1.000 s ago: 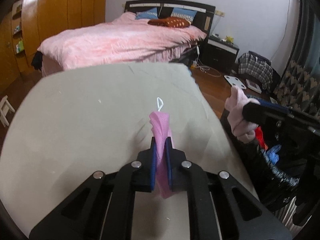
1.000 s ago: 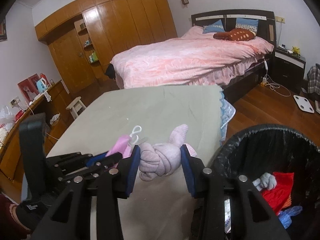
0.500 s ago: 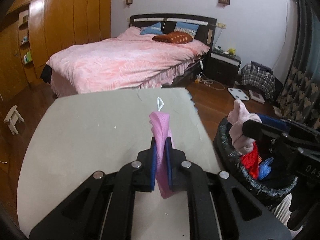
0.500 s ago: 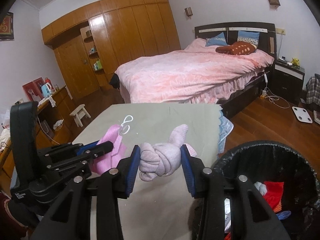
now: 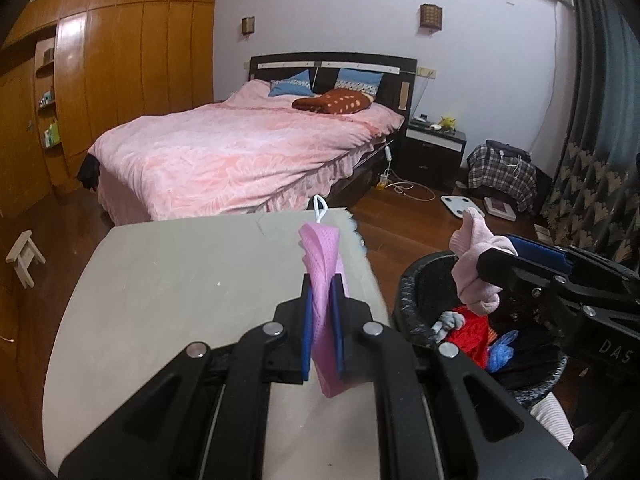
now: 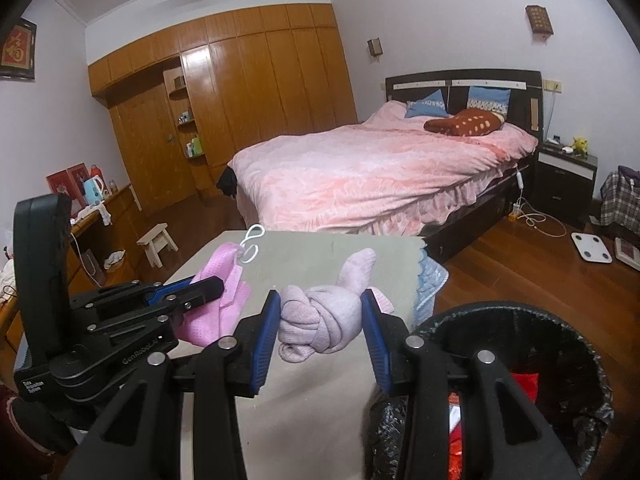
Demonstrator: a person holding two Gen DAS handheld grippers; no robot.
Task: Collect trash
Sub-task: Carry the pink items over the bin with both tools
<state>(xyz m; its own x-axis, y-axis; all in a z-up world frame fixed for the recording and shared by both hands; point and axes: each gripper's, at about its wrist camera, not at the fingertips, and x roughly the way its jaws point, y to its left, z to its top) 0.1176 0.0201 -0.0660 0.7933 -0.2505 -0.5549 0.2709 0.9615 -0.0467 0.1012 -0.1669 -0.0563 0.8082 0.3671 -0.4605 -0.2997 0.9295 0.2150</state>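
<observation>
Over by the table's right edge, both claws are loaded: the left claw (image 5: pixel 322 328) is pinching a pink face mask (image 5: pixel 320 264) above the table (image 5: pixel 160 300), and the right claw (image 6: pixel 320 320) is clamped on a knotted pale-pink sock (image 6: pixel 320 316). The black-lined trash bin (image 5: pixel 424 280) sits just beside the table. My take on doing this step well: get each item fully past the rim before letting go. The sock is bulky and should drop straight, but the mask is light and floppy, with a white ear loop (image 5: pixel 319 204) that could snag on a claw pad, so I'd open wide and low over the bin. Left camera shows the sock already hanging over the bin, with red and blue stuff (image 5: pixel 480 336) inside. Right camera mostly hides that, but it shows the mask from the side, bunched up, both ear loops dangling loose.
</observation>
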